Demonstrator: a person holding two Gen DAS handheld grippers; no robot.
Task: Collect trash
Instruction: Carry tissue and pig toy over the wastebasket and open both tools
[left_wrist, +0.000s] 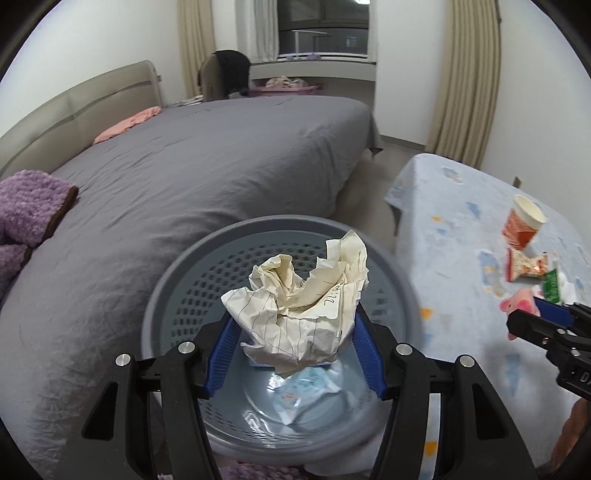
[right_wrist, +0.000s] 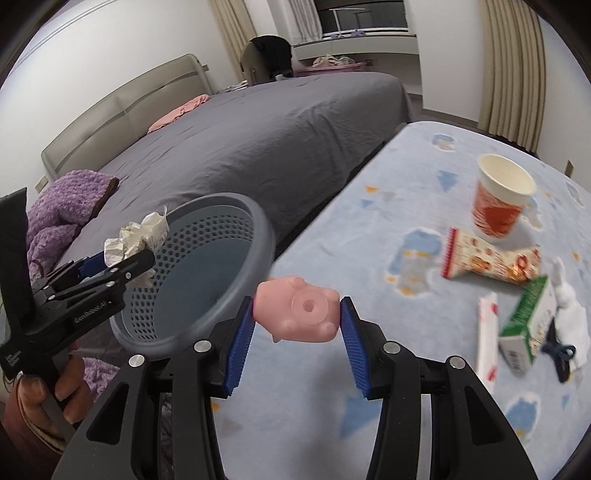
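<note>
Crumpled paper (left_wrist: 299, 306) in left tool (left_wrist: 293, 332)

My left gripper (left_wrist: 295, 325) w/ crumpled lined paper ball (left_wrist: 299, 295) sits above grey perforated plastic basket (left_wrist: 177, 291); right gripper (right_wrist: 297, 317) w/ pink rubber pig toy (right_wrist: 295, 310) just right of it, over blue patterned tablecloth (right_wrist: 406, 184).

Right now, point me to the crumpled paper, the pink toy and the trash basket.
crumpled paper (left_wrist: 299, 314): left wrist view, middle of the wad.
pink toy (right_wrist: 301, 314): right wrist view, its underside beside the round hole.
trash basket (right_wrist: 207, 236): right wrist view, perforated inner wall.
</note>
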